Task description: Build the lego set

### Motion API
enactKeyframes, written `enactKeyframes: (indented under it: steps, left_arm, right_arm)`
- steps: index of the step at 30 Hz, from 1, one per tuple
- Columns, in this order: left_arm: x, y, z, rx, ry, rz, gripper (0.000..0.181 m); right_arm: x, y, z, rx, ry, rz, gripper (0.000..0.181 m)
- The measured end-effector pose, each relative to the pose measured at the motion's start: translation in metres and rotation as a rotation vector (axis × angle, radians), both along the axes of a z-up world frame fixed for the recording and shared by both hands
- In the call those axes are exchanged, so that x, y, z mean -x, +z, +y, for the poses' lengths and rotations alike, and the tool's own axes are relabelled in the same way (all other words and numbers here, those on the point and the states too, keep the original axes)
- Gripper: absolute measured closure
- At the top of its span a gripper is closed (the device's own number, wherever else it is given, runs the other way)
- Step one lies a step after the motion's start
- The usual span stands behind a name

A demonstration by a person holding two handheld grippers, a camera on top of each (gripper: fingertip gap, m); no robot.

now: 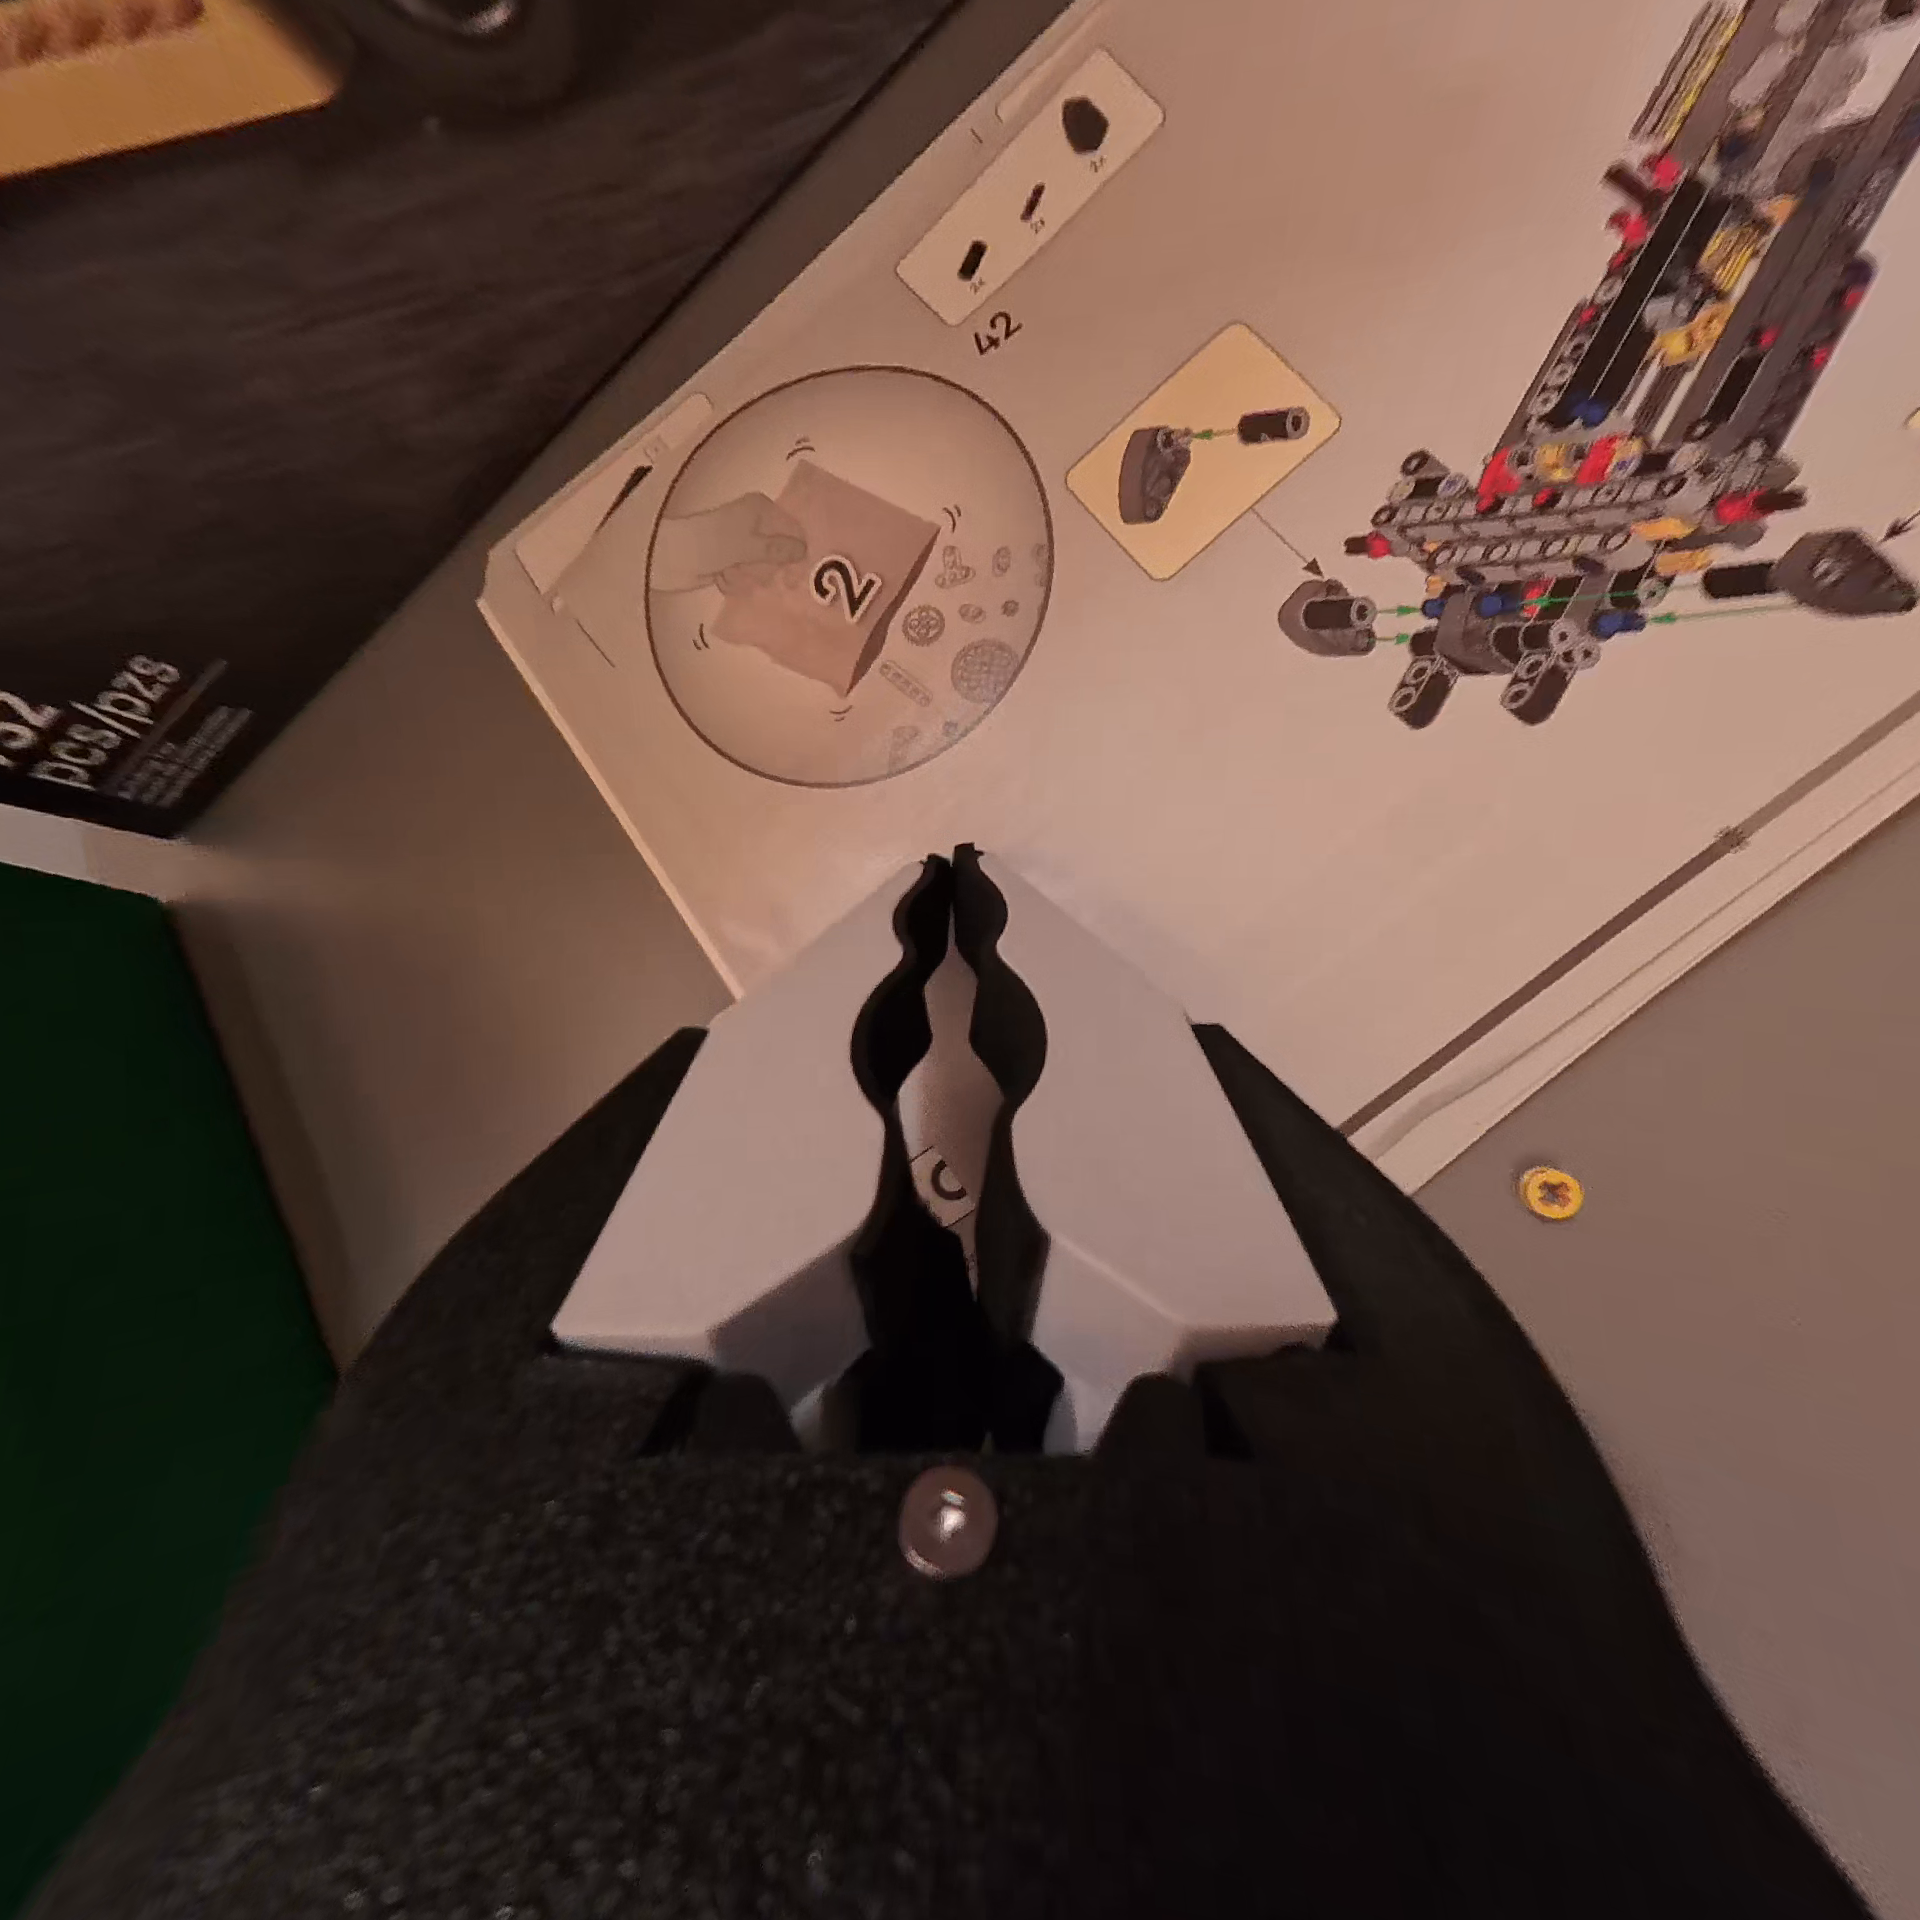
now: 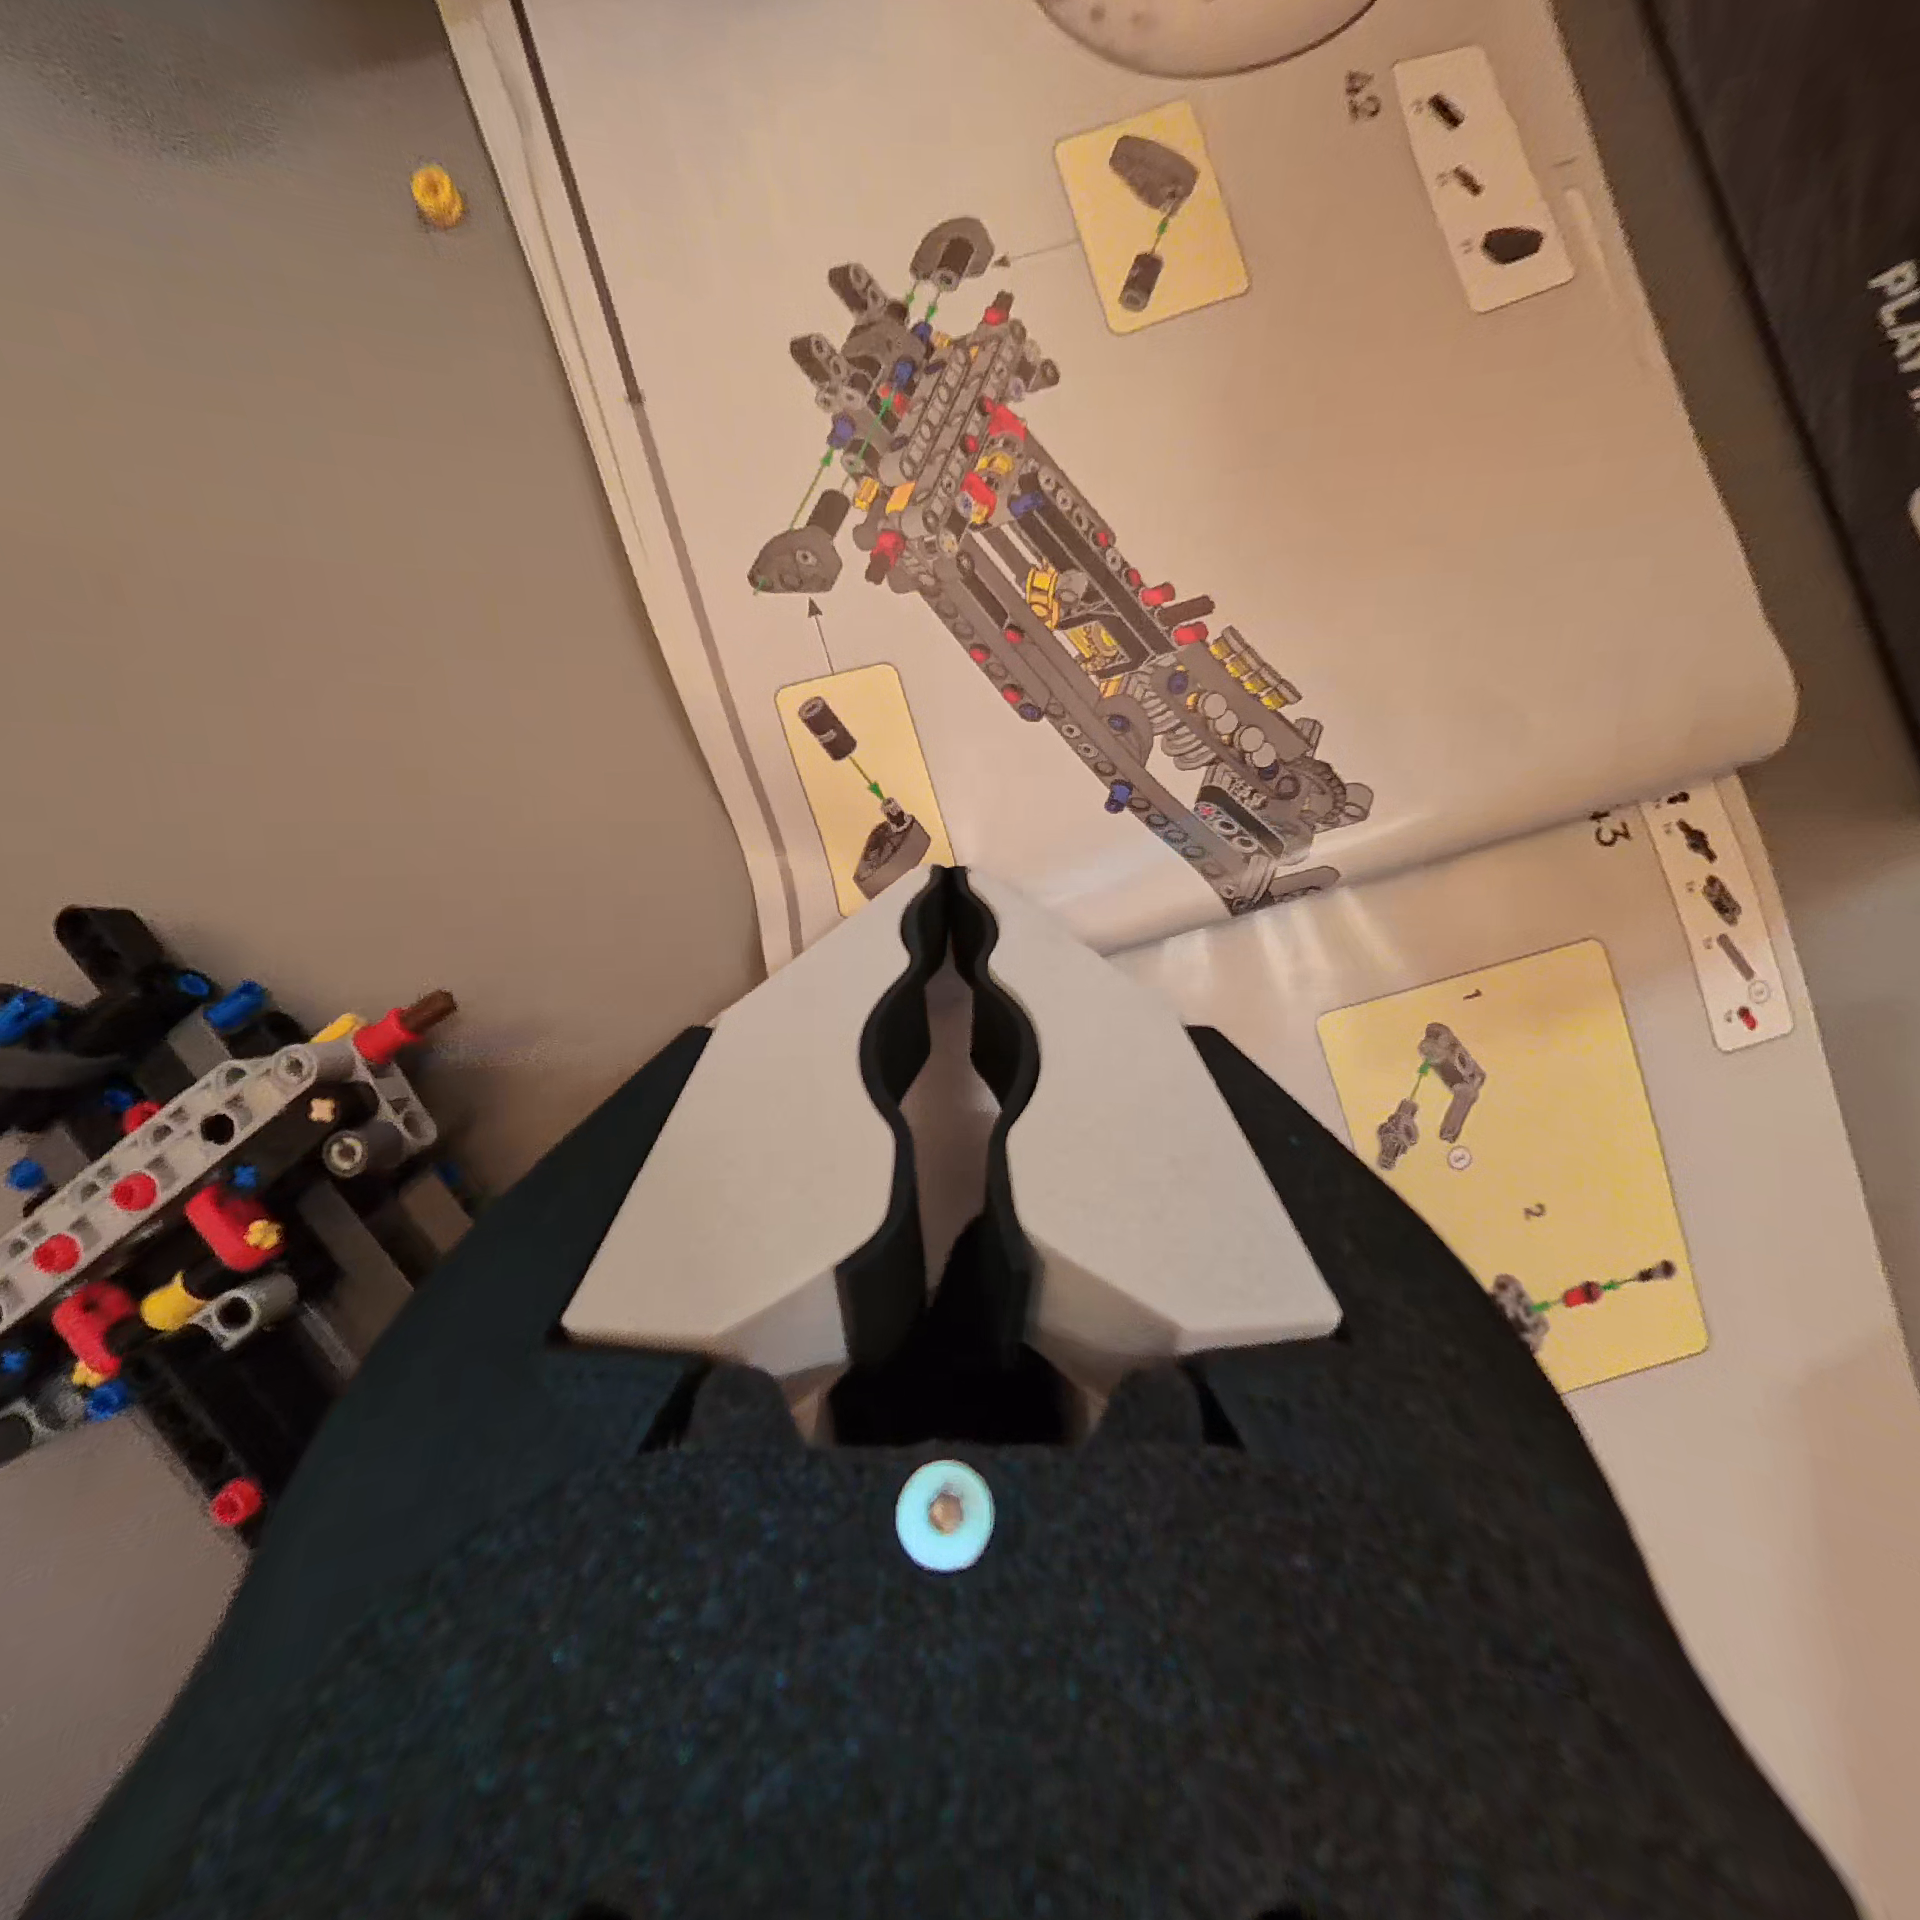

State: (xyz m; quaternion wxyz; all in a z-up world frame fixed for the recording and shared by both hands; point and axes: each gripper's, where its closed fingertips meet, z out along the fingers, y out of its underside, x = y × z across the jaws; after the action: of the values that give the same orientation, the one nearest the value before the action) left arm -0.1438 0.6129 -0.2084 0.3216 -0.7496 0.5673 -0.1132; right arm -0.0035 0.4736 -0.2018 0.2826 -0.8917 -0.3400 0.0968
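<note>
Left gripper: tips together, empty, over the open instruction booklet. Right gripper: tips together, empty, over the same booklet; partly built lego model to its left, yellow piece ahead-left.

I find print in three places, and I pass none of it on. The open booklet carries black step numerals beside its parts panels, a white numeral on the bag drawn in the round picture, and tiny counts under the pictured parts, too small to read. The black box bears white lettering. A small marked tag sits inside my left gripper.
</note>
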Motion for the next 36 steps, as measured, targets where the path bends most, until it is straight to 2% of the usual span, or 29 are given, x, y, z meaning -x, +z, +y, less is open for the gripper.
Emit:
enactKeyframes:
  steps: [2, 4, 6, 8, 10, 12, 14, 17, 19, 23, 27, 30, 33, 36]
  left_arm:
    - [-0.001, 0.000, 0.002, -0.040, 0.001, 0.024, 0.181]
    - [-0.002, 0.001, 0.004, -0.029, 0.019, 0.006, 0.181]
    - [-0.001, 0.001, 0.008, -0.009, 0.031, -0.011, 0.180]
    - [-0.001, 0.001, 0.010, 0.001, 0.025, -0.017, 0.179]
    - [0.002, 0.002, 0.015, -0.008, 0.041, -0.013, 0.179]
    - [0.005, 0.013, 0.019, -0.017, 0.062, -0.059, 0.178]
    - [0.011, 0.039, 0.021, -0.013, 0.113, -0.180, 0.178]
    - [0.020, 0.083, 0.016, 0.048, 0.173, -0.440, 0.178]
    - [0.025, 0.097, 0.015, 0.061, 0.196, -0.574, 0.178]
    - [0.023, 0.090, 0.015, 0.050, 0.157, -0.572, 0.178]
    - [0.025, 0.074, 0.024, -0.047, 0.131, -0.452, 0.178]
    - [0.025, 0.073, 0.022, -0.052, 0.120, -0.449, 0.178]
    - [0.024, 0.073, 0.021, -0.064, 0.120, -0.443, 0.178]
    - [0.024, 0.072, 0.020, -0.075, 0.115, -0.432, 0.178]
  right_arm:
    - [0.001, 0.013, 0.002, -0.041, -0.071, 0.068, 0.181]
    - [0.008, 0.049, 0.005, -0.150, -0.155, 0.177, 0.181]
    - [0.031, 0.086, 0.001, -0.256, -0.178, 0.275, 0.178]
    - [0.070, 0.098, -0.004, -0.314, -0.130, 0.289, 0.166]
    - [0.107, 0.074, -0.007, -0.240, -0.099, 0.194, 0.153]
    - [0.128, 0.043, -0.003, -0.154, -0.067, 0.047, 0.155]
    - [0.144, 0.022, 0.004, -0.094, -0.034, -0.013, 0.149]
    - [0.160, 0.007, 0.017, -0.045, -0.016, 0.003, 0.155]
    - [0.160, -0.001, 0.023, -0.010, -0.016, 0.000, 0.155]
    - [0.161, -0.003, 0.029, 0.026, -0.019, 0.072, 0.159]
    - [0.161, -0.005, 0.032, 0.033, -0.003, 0.076, 0.167]
    - [0.163, -0.005, 0.034, 0.016, 0.010, 0.079, 0.175]
    - [0.164, -0.005, 0.030, 0.025, 0.035, 0.077, 0.176]
    - [0.157, 0.011, 0.024, -0.032, 0.030, 0.095, 0.176]
